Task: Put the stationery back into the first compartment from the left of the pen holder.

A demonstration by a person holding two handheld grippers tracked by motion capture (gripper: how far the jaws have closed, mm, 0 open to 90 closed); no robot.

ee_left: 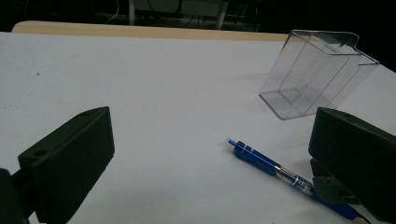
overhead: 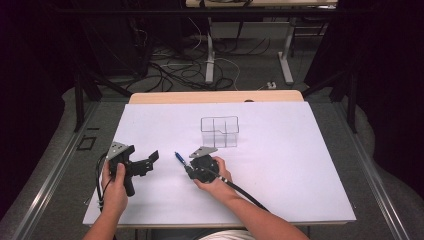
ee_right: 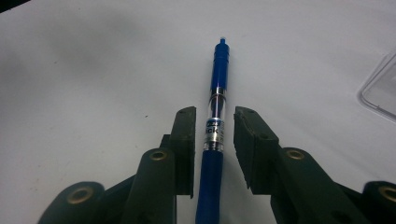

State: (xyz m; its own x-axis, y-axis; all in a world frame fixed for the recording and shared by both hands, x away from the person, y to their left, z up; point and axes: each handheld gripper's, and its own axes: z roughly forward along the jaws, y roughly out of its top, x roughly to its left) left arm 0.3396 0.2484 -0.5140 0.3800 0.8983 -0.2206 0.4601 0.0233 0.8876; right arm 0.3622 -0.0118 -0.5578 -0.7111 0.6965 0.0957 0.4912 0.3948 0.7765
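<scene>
A blue pen with a clear middle section lies flat on the white table. My right gripper is lowered over the pen, one jaw on each side of the barrel, with a thin gap showing on both sides, so it is open. From the left, my left gripper is held just above the table with its jaws spread wide and nothing between them. The left gripper view looks past its own jaws at the pen and at a fingertip of the right gripper beside the pen.
A clear plastic box with inner dividers stands upright just beyond the pen, and its corner shows at the right of the right gripper view. A wooden table edge runs along the far side. Cables lie on the floor behind.
</scene>
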